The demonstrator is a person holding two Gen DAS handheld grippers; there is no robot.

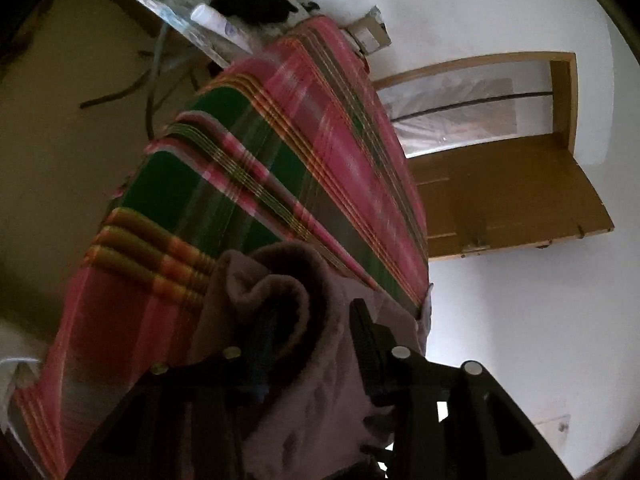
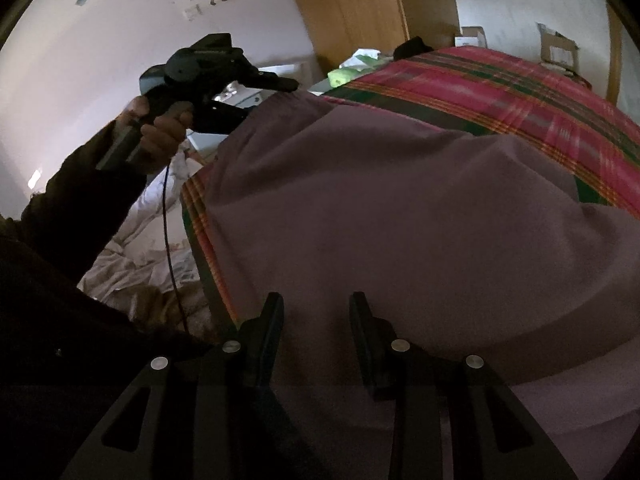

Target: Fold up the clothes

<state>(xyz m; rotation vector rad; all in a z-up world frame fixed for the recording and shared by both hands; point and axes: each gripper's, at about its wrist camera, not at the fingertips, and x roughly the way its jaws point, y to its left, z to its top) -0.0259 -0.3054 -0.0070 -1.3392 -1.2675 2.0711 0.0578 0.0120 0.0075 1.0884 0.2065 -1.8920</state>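
- The mauve garment (image 2: 380,208) is spread over the plaid pink-and-green blanket (image 2: 520,88) on the bed, and covers most of the near half of it in the right wrist view. Can't tell whether it's a shirt or trousers, it's just one big smooth sheet of cloth from here.
- Looks like soft, light knit stuff with a fleecy inside, going by the rolled edge (image 1: 272,292) in the left wrist view. It'll flop and bunch, not hold a crease by itself, so any fold wants the edge carried over flat and laid down.
- My guess for grip spots: corners or a hem, a single layer or a clean doubled edge. Grabbing mid-panel would just drag a lump.
- Left gripper (image 1: 312,344): fingers partly spread, with a thick bunched roll of the mauve fabric between them. It reads as pinching that wad, at the far left corner of the garment; the person's hand (image 2: 160,132) is on its handle.
- Right gripper (image 2: 316,340): fingers apart with a moderate gap, down on or just over the near edge of the garment. Cloth shows through the gap, but I can't tell if it's actually clamped on anything.
- Whether that's mid-fold or just straightening out, can't call it.
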